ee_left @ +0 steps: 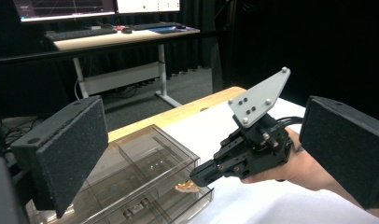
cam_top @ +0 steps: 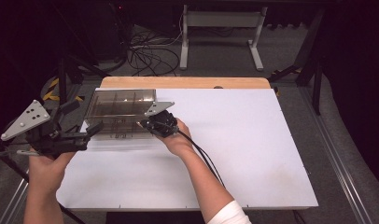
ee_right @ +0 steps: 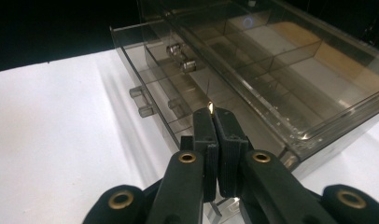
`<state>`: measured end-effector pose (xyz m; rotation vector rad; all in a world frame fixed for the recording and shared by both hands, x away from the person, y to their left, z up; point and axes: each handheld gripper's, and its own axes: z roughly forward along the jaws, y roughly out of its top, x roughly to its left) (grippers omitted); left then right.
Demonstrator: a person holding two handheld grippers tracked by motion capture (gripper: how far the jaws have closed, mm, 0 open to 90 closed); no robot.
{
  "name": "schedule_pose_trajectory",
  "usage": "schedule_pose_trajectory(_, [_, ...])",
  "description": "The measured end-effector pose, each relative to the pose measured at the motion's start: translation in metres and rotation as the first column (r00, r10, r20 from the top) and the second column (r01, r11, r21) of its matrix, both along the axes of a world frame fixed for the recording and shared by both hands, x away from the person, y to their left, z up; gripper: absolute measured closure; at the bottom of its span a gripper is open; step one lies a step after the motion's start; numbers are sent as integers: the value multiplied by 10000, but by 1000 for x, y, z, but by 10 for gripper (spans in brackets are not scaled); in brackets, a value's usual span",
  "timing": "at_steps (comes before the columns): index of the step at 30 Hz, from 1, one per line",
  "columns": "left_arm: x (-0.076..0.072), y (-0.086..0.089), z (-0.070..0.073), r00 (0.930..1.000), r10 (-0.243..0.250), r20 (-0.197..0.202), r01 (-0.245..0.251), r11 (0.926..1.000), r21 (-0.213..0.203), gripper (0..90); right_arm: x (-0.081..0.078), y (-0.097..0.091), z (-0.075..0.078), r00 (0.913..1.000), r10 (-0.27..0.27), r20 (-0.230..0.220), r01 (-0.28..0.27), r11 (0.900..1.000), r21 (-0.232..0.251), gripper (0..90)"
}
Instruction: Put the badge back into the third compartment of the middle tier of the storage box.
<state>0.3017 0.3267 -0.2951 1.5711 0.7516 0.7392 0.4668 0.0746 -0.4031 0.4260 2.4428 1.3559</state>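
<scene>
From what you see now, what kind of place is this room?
Probably a lab or recording studio: black curtains behind, a desk with monitors, loose cables on the floor, and a white-covered work table holding a clear plastic organizer.

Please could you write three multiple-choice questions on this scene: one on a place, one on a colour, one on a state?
1. Where on the white sheet does the clear drawer box stand?
A) its middle
B) its far left corner
C) its near right corner

2. What colour is the three-cornered plate on the right gripper?
A) red
B) blue
C) grey

3. How do the jaws of the left gripper stand?
A) wide apart, with nothing between them
B) shut together
C) clamped on the box

Answers:
1 B: the high view shows the box at the sheet's far left.
2 C: the plate is plain grey.
3 A: the left gripper view shows the jaws far apart.
</scene>
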Motion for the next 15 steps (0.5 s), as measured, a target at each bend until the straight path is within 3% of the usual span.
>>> schedule_pose_trajectory(15, [0,2,0,10000,7,-11,-7,10000,-65,22,7,9,-15,9979,-97,-642,86,9998,-177,888])
